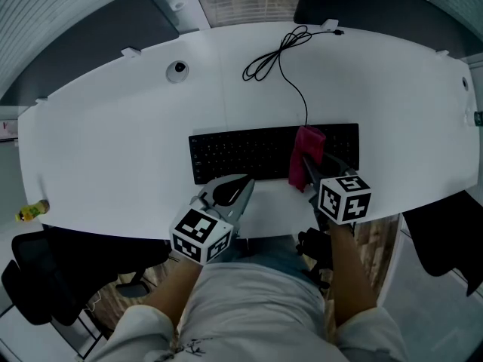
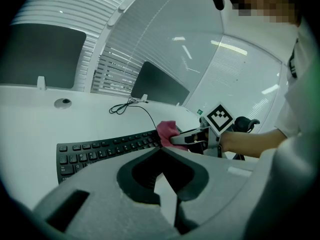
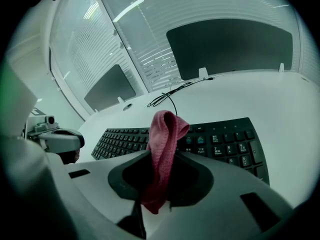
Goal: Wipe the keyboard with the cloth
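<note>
The keyboard [image 1: 241,153] lies at mid-frame in the head view on the white counter [image 1: 113,149], its long axis running left to right. The pink cloth [image 1: 307,157] drapes over its right part, pinched between the jaws of the right hand-held gripper [image 1: 311,173], so most of the keys stretch away to the cloth's left. The wipe probably has to travel along that axis. The left hand-held gripper [image 1: 240,183] sits at the keyboard's near edge, jaws closed on nothing.
</note>
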